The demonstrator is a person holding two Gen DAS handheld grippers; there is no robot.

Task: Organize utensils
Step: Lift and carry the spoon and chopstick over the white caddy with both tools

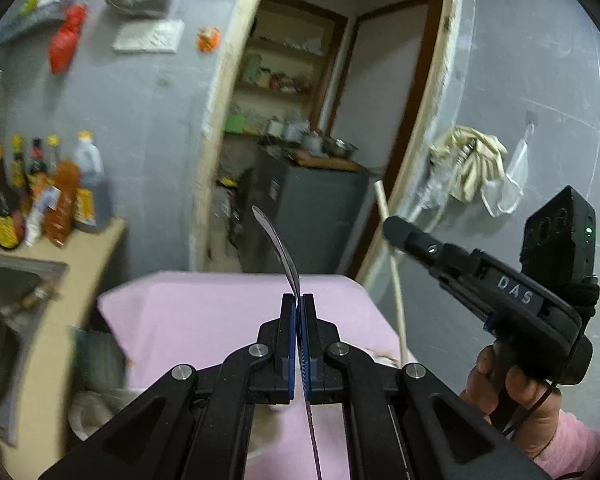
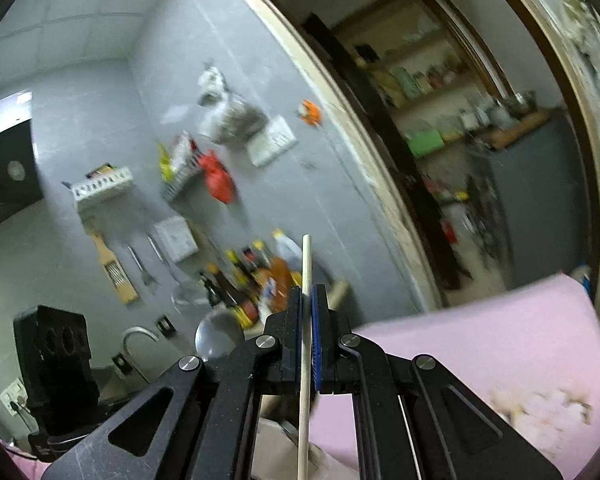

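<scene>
My left gripper [image 1: 299, 298] is shut on a metal spoon [image 1: 278, 246], seen edge-on; its bowl end rises above the fingers and its handle runs back down between them. My right gripper [image 2: 309, 290] is shut on a pale wooden chopstick [image 2: 306, 264] that sticks up past the fingertips and runs down below the jaws. In the left wrist view the right gripper [image 1: 396, 226] is at the right, held by a hand, with the chopstick [image 1: 392, 264] hanging down from it. Both grippers are raised above a table with a pink cloth [image 1: 204, 312].
Sauce bottles [image 1: 60, 196] stand on the counter at left beside a steel sink [image 1: 8, 300]. A doorway [image 1: 320, 120] opens onto a pantry with shelves and a grey cabinet. Rags [image 1: 468, 164] hang on the right wall. The left gripper's body [image 2: 56, 360] shows at lower left.
</scene>
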